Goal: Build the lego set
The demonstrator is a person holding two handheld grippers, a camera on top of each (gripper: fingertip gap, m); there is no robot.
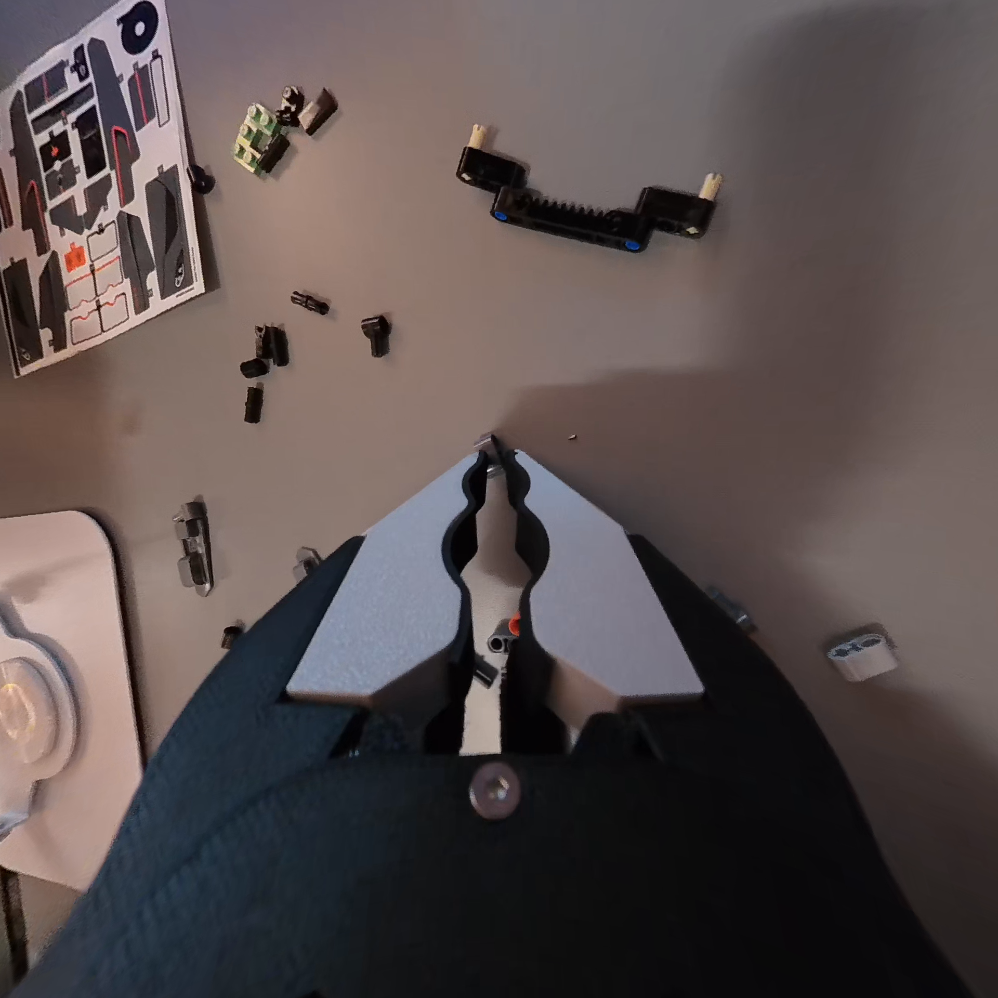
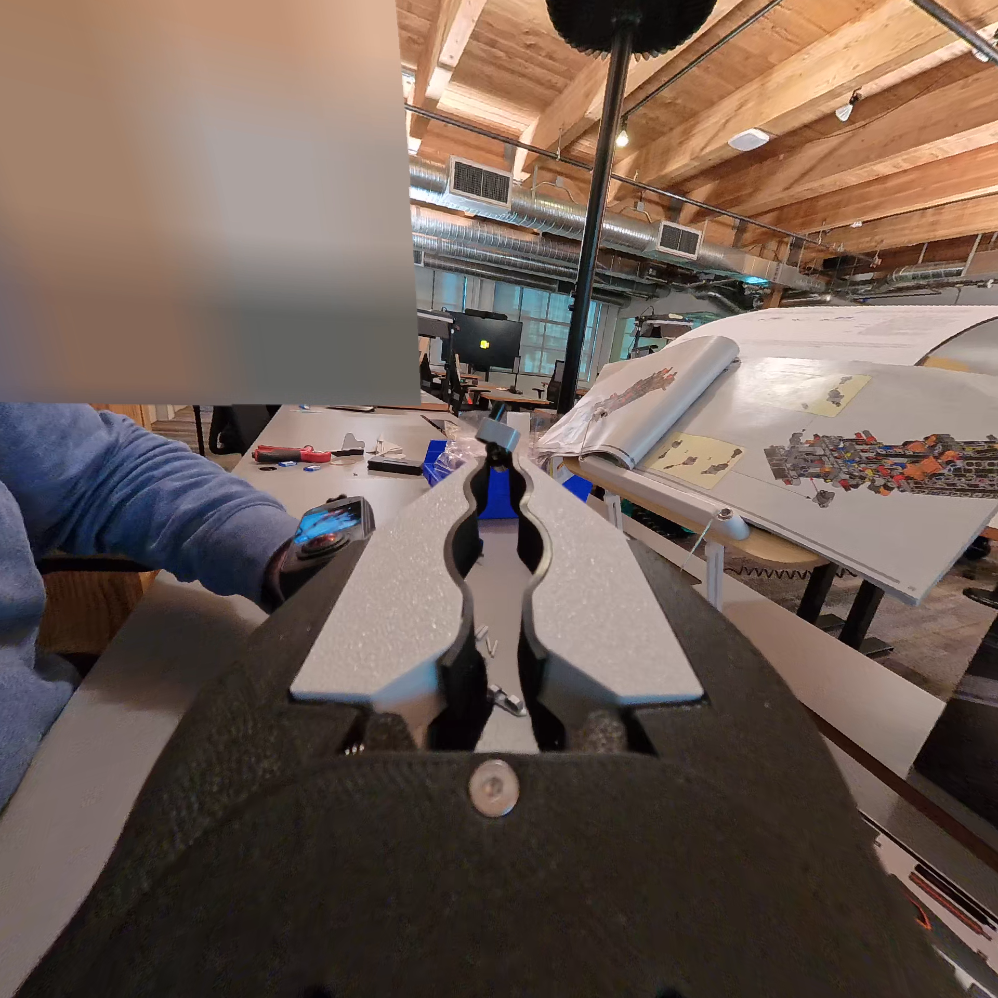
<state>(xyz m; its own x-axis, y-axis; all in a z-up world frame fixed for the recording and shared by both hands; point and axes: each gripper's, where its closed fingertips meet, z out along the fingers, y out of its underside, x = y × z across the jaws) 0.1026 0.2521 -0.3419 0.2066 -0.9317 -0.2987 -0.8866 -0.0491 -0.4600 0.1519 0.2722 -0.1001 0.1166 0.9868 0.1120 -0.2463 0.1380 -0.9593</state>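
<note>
My left gripper [image 1: 498, 460] points down at the grey table [image 1: 702, 378], nearly shut, with a small grey lego piece [image 1: 486, 442] pinched at its tips. Beyond it lies a black lego assembly [image 1: 583, 213] with a toothed rack, blue pins and tan pins. My right gripper [image 2: 497, 463] is raised off the table and shut on a small black part [image 2: 494, 452] that carries a grey round piece [image 2: 498, 432]. An open instruction booklet [image 2: 810, 432] rests on a tilted stand to the right.
A sticker sheet [image 1: 92, 189] lies far left, with a green and black brick cluster [image 1: 259, 137] beside it. Loose black pins [image 1: 270, 345], grey pieces [image 1: 194, 545], a light grey piece [image 1: 861, 656] and a white plastic tray [image 1: 54, 675] surround the left gripper. A person's blue sleeve [image 2: 135, 502] shows at the left. The gap from one gripper's tips to the other's is roughly 25 cm.
</note>
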